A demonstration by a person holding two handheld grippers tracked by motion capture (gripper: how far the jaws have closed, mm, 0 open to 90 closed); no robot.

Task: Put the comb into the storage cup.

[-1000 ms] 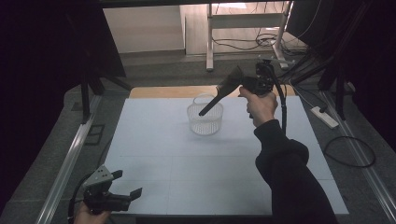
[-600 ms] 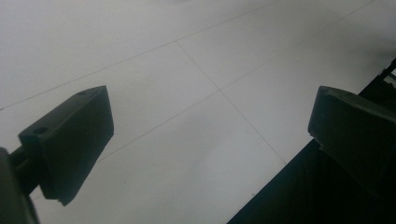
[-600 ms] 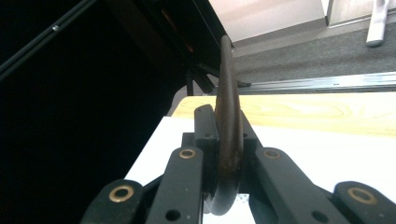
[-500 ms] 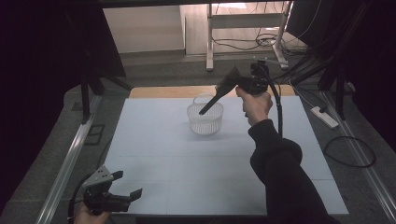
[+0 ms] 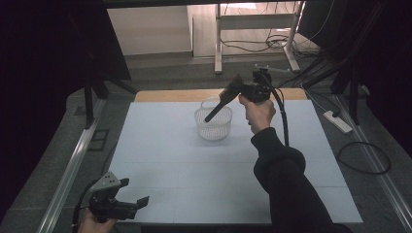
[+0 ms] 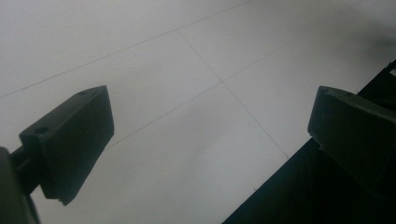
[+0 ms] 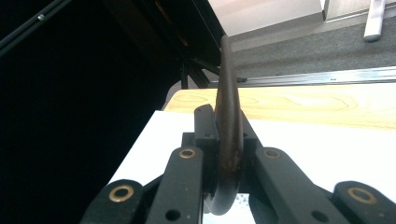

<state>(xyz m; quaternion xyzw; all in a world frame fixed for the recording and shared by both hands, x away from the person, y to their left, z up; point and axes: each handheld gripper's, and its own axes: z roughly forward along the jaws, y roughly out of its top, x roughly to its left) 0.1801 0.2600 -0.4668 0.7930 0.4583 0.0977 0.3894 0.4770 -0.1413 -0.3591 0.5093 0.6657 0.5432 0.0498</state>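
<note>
My right gripper (image 5: 238, 87) hangs above the far middle of the table, shut on the wide end of a dark utensil (image 5: 218, 104). The utensil's long thin end slants down and left into a clear ribbed basket (image 5: 214, 127) standing on the white mat. In the right gripper view the utensil (image 7: 229, 93) is edge-on, pinched between the jaws of my right gripper (image 7: 229, 154). My left gripper (image 5: 134, 191) rests at the table's near left corner, open and holding nothing. In its own view the left gripper (image 6: 210, 126) has only white mat between its jaws.
The white mat (image 5: 194, 165) covers the table, with a wooden strip (image 5: 170, 95) along its far edge. A metal rail (image 5: 68, 170) runs along the left side. A power strip (image 5: 337, 121) and cables lie on the floor to the right.
My right hand has sunk a little and drifted left, bringing the utensil's thin end lower into the basket. The left gripper has stayed where it was.
</note>
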